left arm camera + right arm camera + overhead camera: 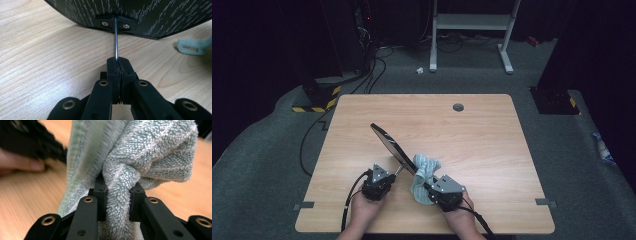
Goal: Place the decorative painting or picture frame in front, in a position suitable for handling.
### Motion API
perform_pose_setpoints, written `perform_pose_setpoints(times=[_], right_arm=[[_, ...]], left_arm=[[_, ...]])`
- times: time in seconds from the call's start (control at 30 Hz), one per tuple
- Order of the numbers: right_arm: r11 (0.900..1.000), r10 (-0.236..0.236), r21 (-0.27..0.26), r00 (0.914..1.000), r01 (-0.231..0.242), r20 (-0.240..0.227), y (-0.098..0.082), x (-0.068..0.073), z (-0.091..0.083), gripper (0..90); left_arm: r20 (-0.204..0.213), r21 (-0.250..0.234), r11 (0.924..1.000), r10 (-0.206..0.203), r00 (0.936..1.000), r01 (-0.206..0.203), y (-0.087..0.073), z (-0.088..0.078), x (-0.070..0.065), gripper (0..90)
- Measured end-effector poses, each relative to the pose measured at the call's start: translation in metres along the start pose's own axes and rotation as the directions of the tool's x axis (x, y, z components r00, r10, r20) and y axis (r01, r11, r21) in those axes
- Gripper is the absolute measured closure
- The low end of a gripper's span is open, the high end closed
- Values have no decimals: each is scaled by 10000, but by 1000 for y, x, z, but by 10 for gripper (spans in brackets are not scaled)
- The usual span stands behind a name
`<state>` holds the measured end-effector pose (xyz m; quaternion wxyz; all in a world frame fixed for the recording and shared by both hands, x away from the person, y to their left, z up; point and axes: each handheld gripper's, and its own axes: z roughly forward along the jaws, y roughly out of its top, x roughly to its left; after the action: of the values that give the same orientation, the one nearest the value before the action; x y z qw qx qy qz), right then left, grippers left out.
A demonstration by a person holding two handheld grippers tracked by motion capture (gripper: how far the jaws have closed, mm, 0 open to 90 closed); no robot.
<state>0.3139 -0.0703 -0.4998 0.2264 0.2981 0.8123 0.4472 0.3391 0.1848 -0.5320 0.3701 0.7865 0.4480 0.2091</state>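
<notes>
Left hand-held gripper (388, 176) low over the near-left part of the desk (482, 130), jaws pressed together on a thin metal rod (116, 40); in the left gripper view, pads meeting almost flush with the rod pinched at their tips. Rod running up from the pads into a small black bracket with two screws on the edge of a dark panel (390, 143). Panel black with fine pale streaks, tilted up on edge, slanting from the desk's middle down toward the two grippers, its lower end near the cloth. Right hand-held gripper (428, 189) just right of the left one, at the near edge of the desk, jaws clamped on a fold of pale blue-green terry cloth (422, 175); in the right gripper view, a thick bunch of the cloth (120, 195) squeezed between the two pads, the rest billowing above and to both sides, a hemmed edge hanging at the left. Cloth bunched against the lower end of the panel in the high view, partly draped on the desk beside it. A hand (362, 210) behind each gripper, coming in from the near edge. A looped tag of the same cloth (192, 47) blurred at the right of the left gripper view, lying on the wood.
</notes>
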Motion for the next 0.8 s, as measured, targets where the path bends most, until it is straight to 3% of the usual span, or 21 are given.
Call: perform_pose_setpoints(times=[0.03, 0.13, 0.33, 0.57, 0.63, 0.8], right_arm=[[9995, 52, 308, 10000, -52, 15, -5, -2, 7, 736], [9981, 174, 585, 9998, -180, 116, -9, -7, 13, 736], [9981, 425, 443, 9991, -427, 58, -6, -7, 6, 733], [9976, 235, -655, 9997, -239, -75, 19, 1, -24, 729], [9914, 99, -1305, 9997, -126, -217, 31, 7, -40, 728], [9899, 27, -1412, 9993, -80, -377, 33, 11, -44, 728]], left_arm=[[7, -1, 10000, 4, 10000, -4, 0, 0, 0, 885], [-12, 16, 10000, 58, 10000, -58, 0, 0, 0, 886], [-62, 23, 9999, 138, 9999, -138, 0, 0, -1, 886], [45, 23, 9999, 99, 9999, -99, 0, -1, 0, 883], [78, 38, 9999, 117, 9999, -117, 0, -1, 1, 885], [93, 17, 10000, 72, 9999, -72, 0, -1, 0, 885]])
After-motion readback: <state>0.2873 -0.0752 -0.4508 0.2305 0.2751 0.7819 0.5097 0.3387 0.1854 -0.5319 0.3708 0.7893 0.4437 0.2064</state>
